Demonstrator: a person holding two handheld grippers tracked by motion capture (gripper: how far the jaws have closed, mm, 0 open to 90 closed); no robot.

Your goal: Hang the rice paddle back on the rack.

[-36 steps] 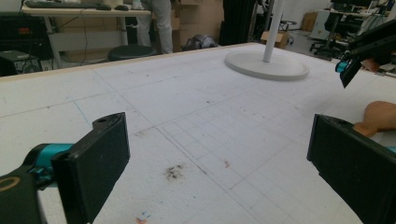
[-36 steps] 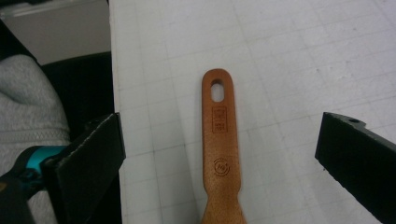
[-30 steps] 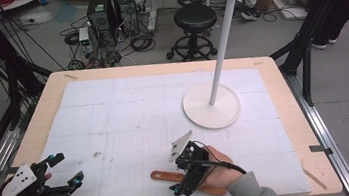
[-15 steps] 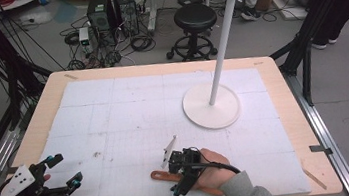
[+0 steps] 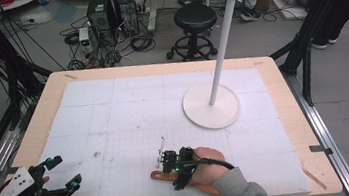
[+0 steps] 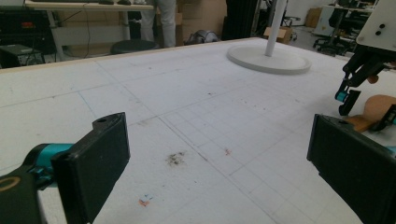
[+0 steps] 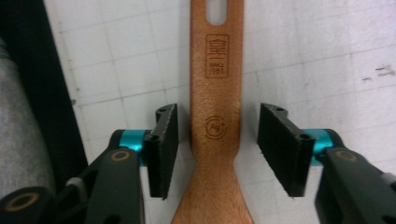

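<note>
Now, line by line:
Work in hand: the right gripper [image 7: 212, 149] is straddling the wooden spatula [image 7: 215, 93] and getting ready to pinch its handle.
Spatula's place: it is lying flat on the white mat [image 5: 129, 113], at the lower middle of the high view, close to the near table edge.
Long axis: in the right gripper view the handle is running straight up the frame, slotted end at the top, widening toward the bottom; the jaws are standing square across it.
Right gripper's state: its jaws have just been closing, with the handle between them, yet a gap is showing on each side, so the pads [image 7: 163, 144] are not pressing yet.
Left gripper [image 5: 61, 172]: it is resting at the lower left of the high view, jaws spread wide, holding nothing.
Nearer hand: the right one is sitting over the spatula; the left is well apart.
Coat stand [image 5: 212, 106]: it is standing upright at the upper right of the mat, away from both.
</note>
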